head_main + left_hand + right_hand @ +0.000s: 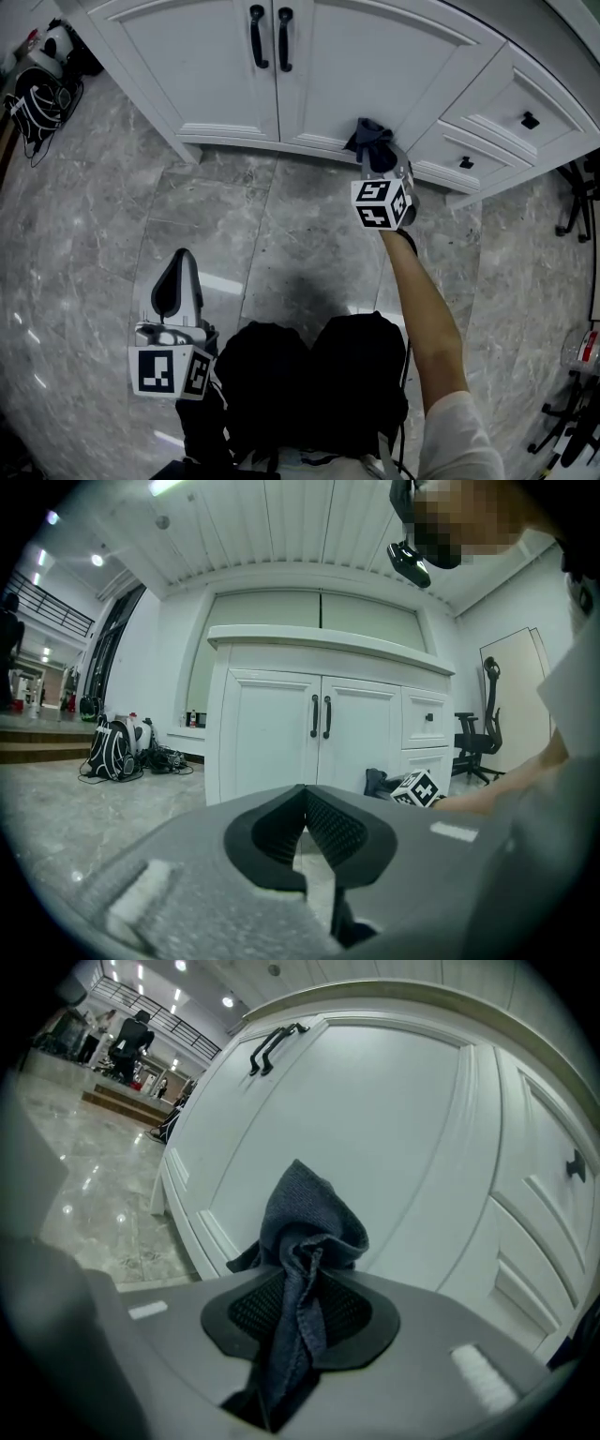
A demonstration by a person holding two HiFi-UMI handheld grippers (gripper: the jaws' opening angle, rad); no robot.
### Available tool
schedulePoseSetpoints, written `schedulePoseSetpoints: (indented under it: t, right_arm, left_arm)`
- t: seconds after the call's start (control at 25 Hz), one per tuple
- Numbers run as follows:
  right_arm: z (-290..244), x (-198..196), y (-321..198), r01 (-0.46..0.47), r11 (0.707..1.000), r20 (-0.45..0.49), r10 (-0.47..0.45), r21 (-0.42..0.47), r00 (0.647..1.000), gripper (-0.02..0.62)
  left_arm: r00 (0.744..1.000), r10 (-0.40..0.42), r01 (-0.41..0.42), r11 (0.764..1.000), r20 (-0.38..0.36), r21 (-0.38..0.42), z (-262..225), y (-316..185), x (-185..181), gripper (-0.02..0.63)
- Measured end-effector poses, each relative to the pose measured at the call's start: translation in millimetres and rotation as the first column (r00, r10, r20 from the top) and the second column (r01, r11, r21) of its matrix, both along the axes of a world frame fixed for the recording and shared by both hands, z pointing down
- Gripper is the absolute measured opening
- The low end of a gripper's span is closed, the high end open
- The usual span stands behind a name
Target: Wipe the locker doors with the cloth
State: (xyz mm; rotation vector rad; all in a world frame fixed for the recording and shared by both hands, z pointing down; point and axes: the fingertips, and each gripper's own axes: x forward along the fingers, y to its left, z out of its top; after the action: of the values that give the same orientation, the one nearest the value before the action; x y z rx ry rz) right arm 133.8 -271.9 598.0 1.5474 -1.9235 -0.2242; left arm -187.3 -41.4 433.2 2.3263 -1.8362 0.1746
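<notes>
In the head view the right hand-held gripper (377, 161) holds a bunched dark blue-grey woven cloth (367, 137) at the foot of the white panelled locker door (375, 56), while the left hand-held gripper (178, 274) hangs over the grey marble floor (94, 206); the left gripper view shows its jaws together on nothing, and the right gripper view shows only a narrow fold pinched, so hard rubbing could drag it loose.

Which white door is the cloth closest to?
The right door, the one beside the drawers. The cloth in the right gripper is down near its bottom edge; the left door is farther off.
</notes>
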Motion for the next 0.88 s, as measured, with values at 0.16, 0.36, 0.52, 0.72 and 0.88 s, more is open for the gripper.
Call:
schedulePoseSetpoints:
  t: [0.16,0.36,0.52,0.72,0.88]
  right_arm:
    - [2,-36,-6,0.027,1.000,0.017,-0.027,0.009,0.999,0.094]
    - [10,-79,-13,0.065,0.998,0.023,-0.064,-0.004,0.998,0.094]
    - [12,-111,-19,0.094,0.995,0.019,-0.094,-0.010,0.995,0.094]
    - [13,-143,-24,0.120,0.992,0.017,-0.119,-0.033,0.993,0.094]
    - [8,-149,-18,0.147,0.989,0.009,-0.147,-0.030,0.989,0.094]
  left_arm:
    - [1.000,-0.022,0.022,1.000,0.006,-0.001,0,1,-14,0.002]
    - [0.999,-0.045,0.045,0.999,0.006,-0.006,3,4,-31,0.002]
    - [0.998,-0.060,0.060,0.998,0.000,-0.014,7,6,-43,0.002]
    - [0.996,-0.085,0.085,0.996,-0.012,-0.019,11,8,-59,0.002]
    - [0.996,-0.091,0.091,0.996,-0.024,-0.017,12,9,-64,0.002]
